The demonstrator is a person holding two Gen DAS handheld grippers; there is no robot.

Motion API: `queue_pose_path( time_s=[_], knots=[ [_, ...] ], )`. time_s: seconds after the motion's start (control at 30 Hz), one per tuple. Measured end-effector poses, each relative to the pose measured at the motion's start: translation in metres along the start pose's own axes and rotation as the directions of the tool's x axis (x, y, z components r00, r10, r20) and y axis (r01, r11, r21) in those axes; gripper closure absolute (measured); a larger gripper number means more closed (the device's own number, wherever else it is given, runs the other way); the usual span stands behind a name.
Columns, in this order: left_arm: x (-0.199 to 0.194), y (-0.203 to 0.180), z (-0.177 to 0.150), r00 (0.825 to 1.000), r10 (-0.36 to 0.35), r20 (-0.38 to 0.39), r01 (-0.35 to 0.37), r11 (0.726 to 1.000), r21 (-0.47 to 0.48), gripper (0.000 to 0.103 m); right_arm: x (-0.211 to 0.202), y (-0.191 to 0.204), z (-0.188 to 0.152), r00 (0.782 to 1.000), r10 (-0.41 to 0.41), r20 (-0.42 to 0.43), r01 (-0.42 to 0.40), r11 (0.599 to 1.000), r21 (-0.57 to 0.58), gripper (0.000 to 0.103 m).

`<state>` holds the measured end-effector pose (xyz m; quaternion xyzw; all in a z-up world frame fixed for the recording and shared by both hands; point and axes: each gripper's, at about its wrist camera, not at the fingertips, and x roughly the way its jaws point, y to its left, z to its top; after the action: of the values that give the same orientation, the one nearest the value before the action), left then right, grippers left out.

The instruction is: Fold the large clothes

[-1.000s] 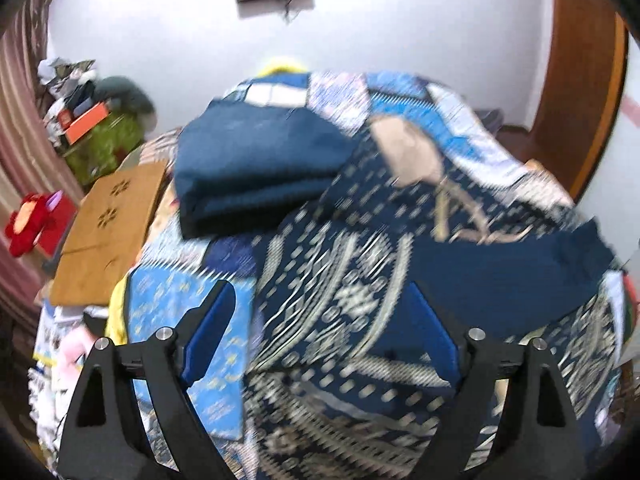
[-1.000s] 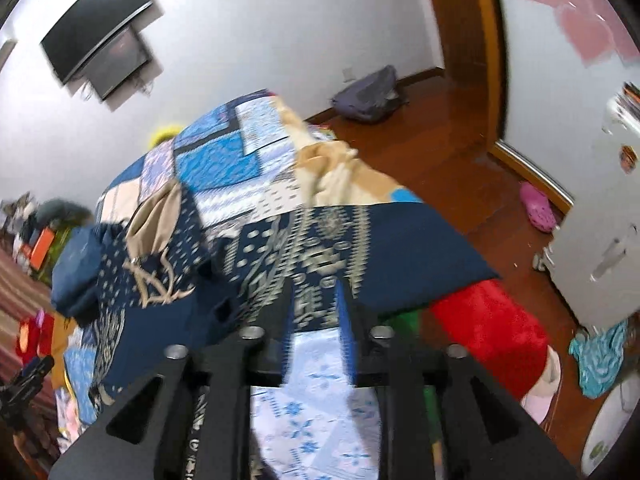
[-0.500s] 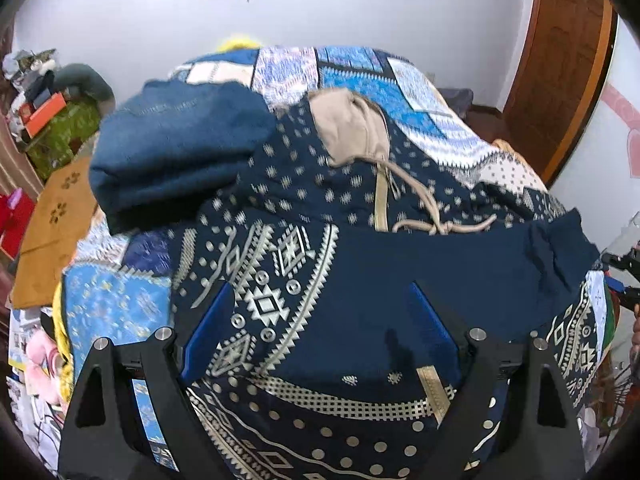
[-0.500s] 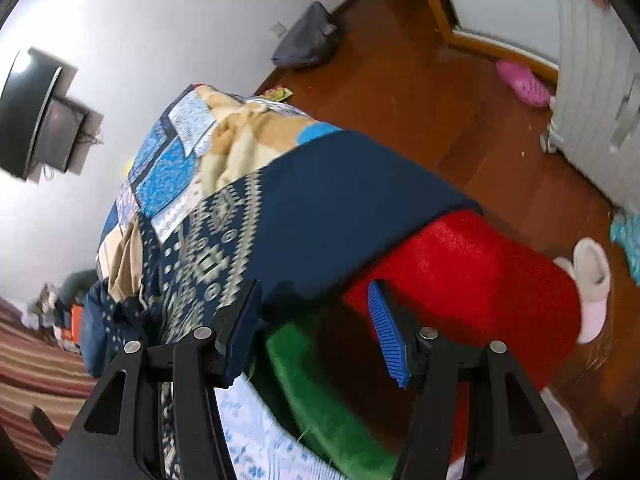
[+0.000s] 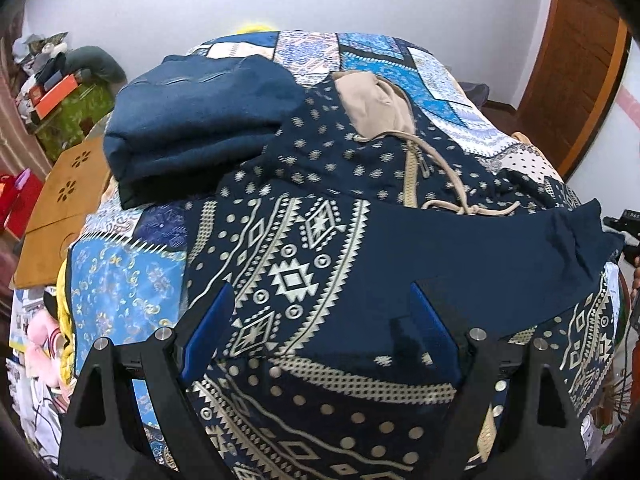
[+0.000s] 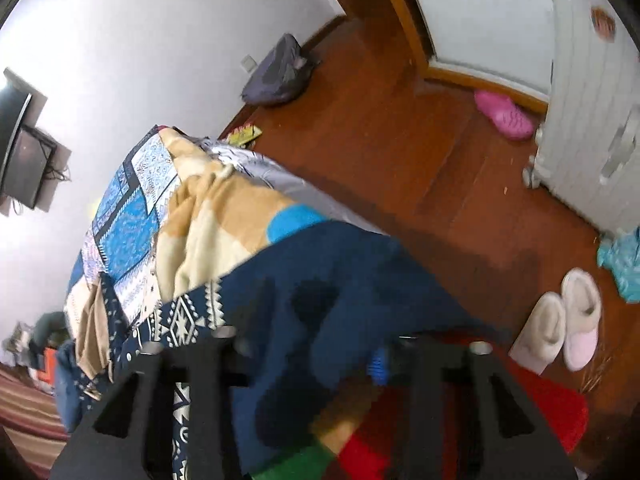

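Observation:
A large navy hoodie with cream geometric print, a beige hood and a drawstring lies spread on the bed. Part of it is turned over, showing plain navy cloth. My left gripper hovers just above the printed part, open, with nothing between its blue pads. In the blurred right wrist view, the hoodie's plain navy edge hangs at the bed's side. My right gripper has that edge between its fingers. Its jaws are closing, but the pads still show apart.
A folded blue garment rests on the patchwork quilt behind the hoodie. A wooden board leans left of the bed. Beside the bed are a red blanket, pale slippers, a pink shoe and a grey bag.
The left gripper has sunk closer to the hoodie, still open. The right gripper rolled and swung to the bed's side edge, widened its jaws, and the navy edge now lies between them.

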<state>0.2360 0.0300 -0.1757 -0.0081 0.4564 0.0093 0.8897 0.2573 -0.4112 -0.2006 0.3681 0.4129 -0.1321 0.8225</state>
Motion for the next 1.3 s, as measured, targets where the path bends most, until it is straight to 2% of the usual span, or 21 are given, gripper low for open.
queue_pose_path(
  time_s=[0.13,0.27,0.37,0.43,0.6,0.7,0.77,0.9,1.07,1.2,1.3],
  knots=[
    [0.0,0.01,-0.004,1.0,-0.001,-0.007,0.001,1.0,-0.024,0.015,-0.033,0.031,-0.001,0.995,0.027,0.095,-0.015,0.993,-0.116,0.088],
    [-0.001,0.015,-0.006,1.0,-0.009,-0.009,0.008,0.999,-0.042,0.015,-0.076,0.081,-0.005,0.981,0.133,0.142,-0.096,0.965,-0.242,0.088],
    [-0.002,0.017,-0.008,1.0,-0.018,-0.005,0.018,0.998,-0.054,0.015,-0.105,0.121,-0.015,0.961,0.228,0.156,-0.161,0.922,-0.352,0.088],
    [-0.004,0.018,-0.01,1.0,-0.023,-0.002,0.023,0.998,-0.06,0.015,-0.117,0.144,-0.025,0.949,0.278,0.148,-0.197,0.891,-0.41,0.088],
    [-0.008,0.023,-0.014,0.999,-0.035,0.002,0.035,0.997,-0.071,0.015,-0.121,0.188,-0.07,0.92,0.39,0.026,-0.33,0.812,-0.481,0.088],
    [-0.009,0.025,-0.019,0.999,-0.032,-0.009,0.032,0.998,-0.06,0.015,-0.097,0.202,-0.1,0.922,0.381,-0.067,-0.361,0.784,-0.505,0.088],
    [-0.011,0.027,-0.021,1.0,-0.027,-0.01,0.026,0.998,-0.055,0.015,-0.074,0.207,-0.125,0.934,0.332,-0.136,-0.351,0.771,-0.531,0.088],
    [-0.014,0.035,-0.027,1.0,-0.025,-0.013,0.024,0.997,-0.069,0.015,-0.04,0.201,-0.158,0.938,0.244,-0.246,-0.341,0.77,-0.539,0.087],
    [-0.011,0.041,-0.031,0.999,-0.021,-0.026,0.018,0.995,-0.094,0.015,-0.043,0.195,-0.163,0.941,0.184,-0.285,-0.317,0.777,-0.544,0.084],
    [-0.012,0.039,-0.029,1.0,0.001,-0.005,-0.001,0.994,-0.105,0.015,-0.064,0.189,-0.159,0.929,0.217,-0.301,-0.351,0.778,-0.521,0.07],
    [-0.014,0.035,-0.026,1.0,-0.004,0.008,0.005,0.995,-0.1,0.015,-0.086,0.18,-0.155,0.935,0.261,-0.241,-0.35,0.789,-0.505,0.054]
  ],
)
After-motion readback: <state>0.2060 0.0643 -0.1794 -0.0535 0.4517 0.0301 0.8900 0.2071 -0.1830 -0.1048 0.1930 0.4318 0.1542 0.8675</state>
